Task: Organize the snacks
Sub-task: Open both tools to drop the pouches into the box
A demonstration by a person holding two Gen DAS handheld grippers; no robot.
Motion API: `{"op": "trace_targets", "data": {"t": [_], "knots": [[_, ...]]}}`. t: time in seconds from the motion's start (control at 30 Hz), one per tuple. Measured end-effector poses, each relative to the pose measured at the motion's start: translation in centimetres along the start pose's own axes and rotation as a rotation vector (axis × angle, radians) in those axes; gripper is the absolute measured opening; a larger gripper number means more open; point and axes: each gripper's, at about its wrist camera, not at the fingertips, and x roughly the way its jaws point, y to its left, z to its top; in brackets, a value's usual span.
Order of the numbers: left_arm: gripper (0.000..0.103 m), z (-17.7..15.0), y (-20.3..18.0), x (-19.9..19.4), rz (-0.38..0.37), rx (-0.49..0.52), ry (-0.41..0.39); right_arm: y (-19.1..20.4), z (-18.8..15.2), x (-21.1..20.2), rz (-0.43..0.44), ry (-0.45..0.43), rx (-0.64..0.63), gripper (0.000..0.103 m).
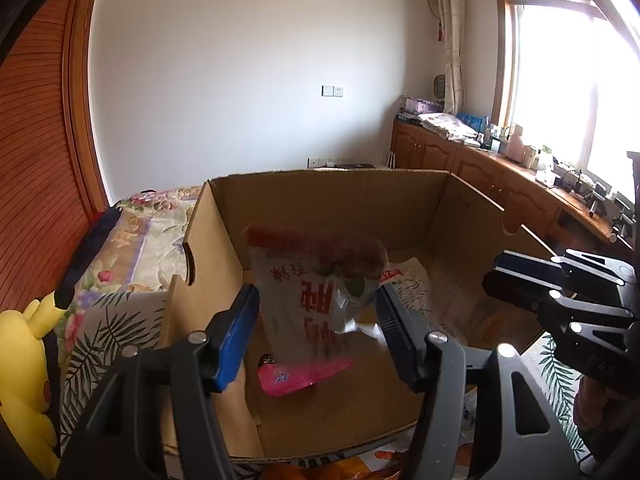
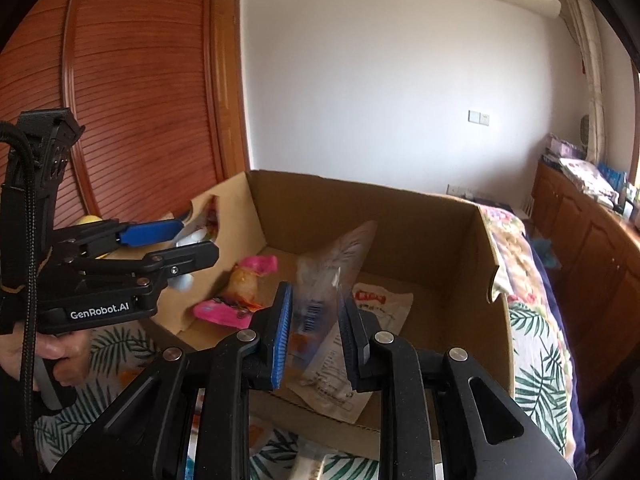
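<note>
Over the open cardboard box (image 1: 400, 196), on the flowered bed, both grippers hang. Left gripper (image 1: 318, 312) clasps a red-lettered snack bag (image 1: 312, 280) above the box floor; right gripper (image 2: 316, 320) pinches a clear packet (image 2: 332, 276). Below lies a pink snack pouch (image 1: 296, 376).

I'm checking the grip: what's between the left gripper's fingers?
A silver bag with red print, reaching both pads, above the open box. The left wrist view shows it.
</note>
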Motion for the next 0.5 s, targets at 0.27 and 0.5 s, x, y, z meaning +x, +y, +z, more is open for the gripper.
{"op": "trace_targets", "data": {"t": [0.27, 0.5], "knots": [[0.063, -0.2, -0.6, -0.9, 0.007, 0.015, -0.017, -0.3, 0.1, -0.2, -0.011, 0.01, 0.021, 0.033], [0.064, -0.6, -0.6, -2.9, -0.002, 0.024, -0.031, -0.3, -0.3, -2.4, -0.006, -0.018, 0.034, 0.037]]}}
